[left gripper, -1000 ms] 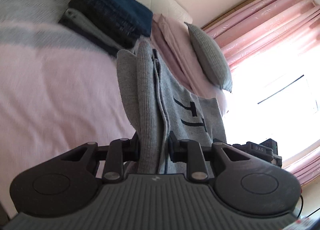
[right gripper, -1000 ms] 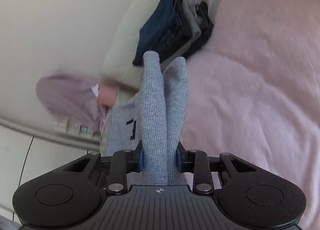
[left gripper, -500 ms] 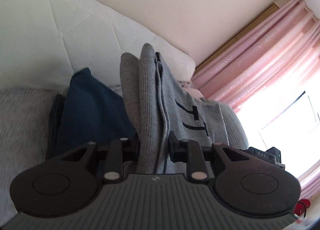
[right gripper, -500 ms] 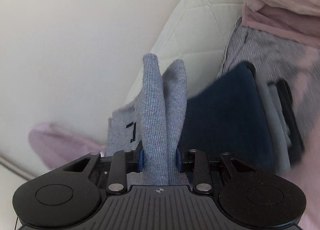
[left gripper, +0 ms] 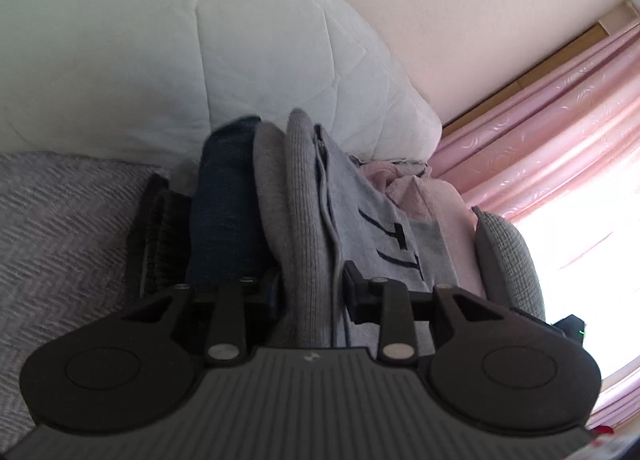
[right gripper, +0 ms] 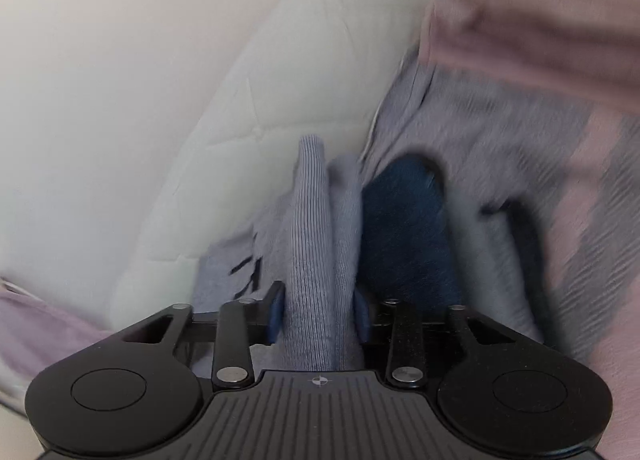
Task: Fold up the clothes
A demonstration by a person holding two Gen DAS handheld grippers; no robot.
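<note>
A folded grey knit sweater (left gripper: 308, 199) with black lettering lies between the fingers of both grippers, over a stack of folded clothes by the headboard. The stack's top piece is a navy garment (left gripper: 224, 219), with dark folded pieces (left gripper: 160, 236) under it. My left gripper (left gripper: 310, 292) has its jaws opening, and the ribbed fold sits loosely between the pads. In the blurred right wrist view the same sweater (right gripper: 312, 240) stands between the blue pads of my right gripper (right gripper: 319, 310). Those jaws are opening too, beside the navy garment (right gripper: 404, 227).
A white quilted headboard (left gripper: 160, 39) rises just behind the stack. A grey herringbone bedspread (left gripper: 60, 219) lies to the left. Pink bedding (left gripper: 420, 195), a grey cushion (left gripper: 508, 260) and pink curtains (left gripper: 540, 119) are to the right.
Both grippers carried the sweater across the pink bed to the stack at the headboard. Both pairs of jaws have widened and loosened their pinch on the fabric.
</note>
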